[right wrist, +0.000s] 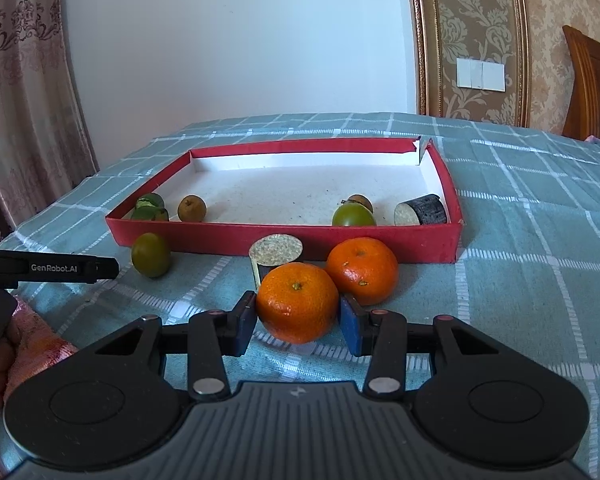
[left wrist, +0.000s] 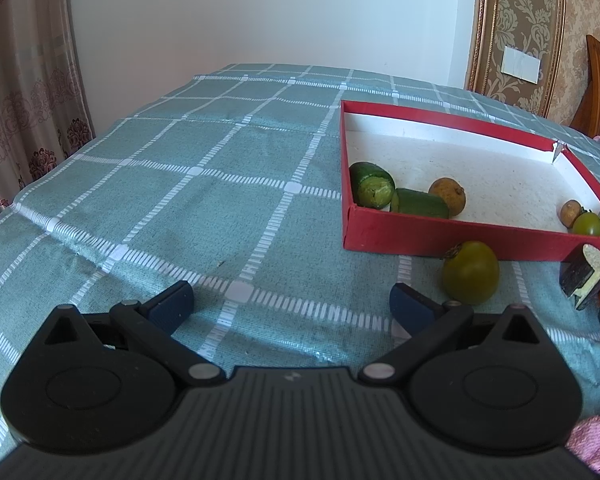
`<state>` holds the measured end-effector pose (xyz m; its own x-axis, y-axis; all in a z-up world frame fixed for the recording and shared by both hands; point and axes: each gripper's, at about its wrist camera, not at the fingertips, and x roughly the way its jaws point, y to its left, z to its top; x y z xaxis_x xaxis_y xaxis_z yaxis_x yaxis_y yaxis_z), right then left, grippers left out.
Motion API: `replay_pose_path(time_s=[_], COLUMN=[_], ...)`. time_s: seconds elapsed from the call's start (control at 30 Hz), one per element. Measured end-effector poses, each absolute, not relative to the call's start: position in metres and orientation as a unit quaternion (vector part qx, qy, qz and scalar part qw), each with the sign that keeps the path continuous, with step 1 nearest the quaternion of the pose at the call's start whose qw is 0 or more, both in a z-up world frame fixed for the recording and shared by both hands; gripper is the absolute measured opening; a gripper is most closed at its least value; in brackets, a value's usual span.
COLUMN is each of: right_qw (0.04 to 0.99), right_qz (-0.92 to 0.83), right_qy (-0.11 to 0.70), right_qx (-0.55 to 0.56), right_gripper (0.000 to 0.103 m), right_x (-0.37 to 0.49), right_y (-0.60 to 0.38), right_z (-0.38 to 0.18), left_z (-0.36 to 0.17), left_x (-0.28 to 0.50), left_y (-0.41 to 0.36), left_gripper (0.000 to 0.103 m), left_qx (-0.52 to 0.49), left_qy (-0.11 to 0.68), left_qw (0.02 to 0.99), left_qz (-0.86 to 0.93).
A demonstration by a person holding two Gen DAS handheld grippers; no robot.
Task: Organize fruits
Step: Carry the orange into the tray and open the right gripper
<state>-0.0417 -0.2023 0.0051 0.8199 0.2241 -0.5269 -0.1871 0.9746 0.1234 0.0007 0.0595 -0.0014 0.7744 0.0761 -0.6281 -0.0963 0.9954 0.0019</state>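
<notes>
My right gripper (right wrist: 298,322) has its blue pads pressed on both sides of an orange (right wrist: 298,300) that rests on the cloth. A second orange (right wrist: 362,270) lies just behind it, next to a cut eggplant piece (right wrist: 276,250). A green fruit (right wrist: 151,255) sits in front of the red box (right wrist: 220,238). Inside the box are cucumber pieces (left wrist: 374,190), a brown fruit (left wrist: 447,196), a green fruit (right wrist: 353,215) and another eggplant piece (right wrist: 422,210). My left gripper (left wrist: 292,308) stands open over bare cloth, left of the green fruit (left wrist: 471,272).
A teal checked cloth (left wrist: 180,200) covers the table. Curtains hang at the left and a white wall stands behind. A hand in a pink sleeve (right wrist: 28,344) holds the left tool at the lower left of the right wrist view.
</notes>
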Motion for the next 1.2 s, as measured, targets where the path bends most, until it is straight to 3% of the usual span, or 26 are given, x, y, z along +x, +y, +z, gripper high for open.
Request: replay_pose_path(time_s=[0.43,0.97,1.03,1.1,1.2], right_qw=[0.966,0.964,0.960,0.961,0.966], right_qz=[0.107,0.079,0.077,0.066,0.058], right_qy=[0.235,0.255,0.269,0.266,0.247], right_qx=[0.021,0.018,0.022,0.027,0.048], right_gripper=[0.043,0.044,0.050,0.072,0.077], right_x=[-0.012,0.050,0.056,0.055,0.043], right_y=[-0.204,-0.204,-0.205,-0.209,-0.219], right_z=[0.047,0.038,0.033,0.032,0.035], left_z=[-0.002,-0.002,-0.002,-0.002,-0.002], left_x=[0.001,0.001,0.001,0.001,0.001], left_y=[0.060,0.060,0.059,0.059,0.060], left_gripper=[0.103,0.103,0.103,0.103,0.103], left_qx=[-0.015,-0.015,-0.015,-0.015,-0.015], left_qy=[0.333,0.333,0.333,0.333,0.333], left_qw=[0.942,0.942,0.942,0.942,0.942], left_qz=[0.046,0.046,0.046,0.046,0.046])
